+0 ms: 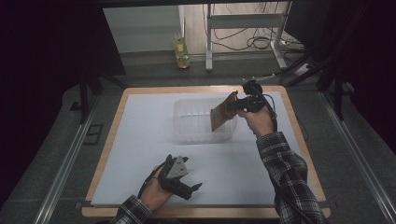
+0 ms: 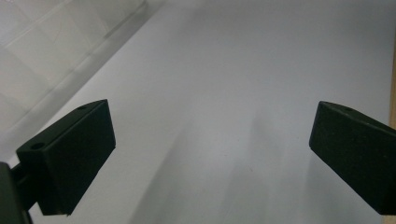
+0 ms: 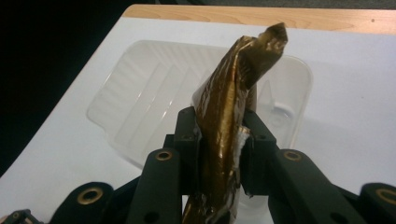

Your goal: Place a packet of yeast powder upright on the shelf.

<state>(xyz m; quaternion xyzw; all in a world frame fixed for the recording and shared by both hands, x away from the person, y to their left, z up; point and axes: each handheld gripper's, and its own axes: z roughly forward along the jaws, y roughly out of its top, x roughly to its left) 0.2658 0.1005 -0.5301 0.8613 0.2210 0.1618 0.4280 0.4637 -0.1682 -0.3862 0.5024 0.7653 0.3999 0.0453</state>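
High view: a person in a plaid-sleeved shirt works two hand-held tools over a wood-edged tabletop (image 1: 299, 140) covered by a white sheet. The right claw (image 1: 236, 104), raised near the far right part of the tabletop, is clamped on a flat, brown, glossy foil-like packet (image 1: 222, 113), which hangs tilted over the right end of a clear, ribbed plastic tray (image 1: 191, 123). The tray sits on the sheet toward the far edge, just right of centre. The left claw (image 1: 190, 188) rests low near the near edge, left of centre, well apart from the tray, with its jaws pointing toward the right edge. A yellowish bottle (image 1: 181, 52) stands on the floor beyond the far edge.

Left gripper view: the left claw (image 2: 212, 149) stands wide open, its two black jaws far apart with bare white sheet between them and nothing gripped. A strip of the tabletop's wooden edge (image 2: 393, 79) shows at the far right of the frame.

Right gripper view: the right claw (image 3: 222, 154) is closed tight on the brown packet (image 3: 229, 102), seen edge-on and crinkled, rising up between the jaws. Behind and below it lies the clear tray (image 3: 140, 107), with the tabletop's wooden far edge (image 3: 280, 16) beyond.
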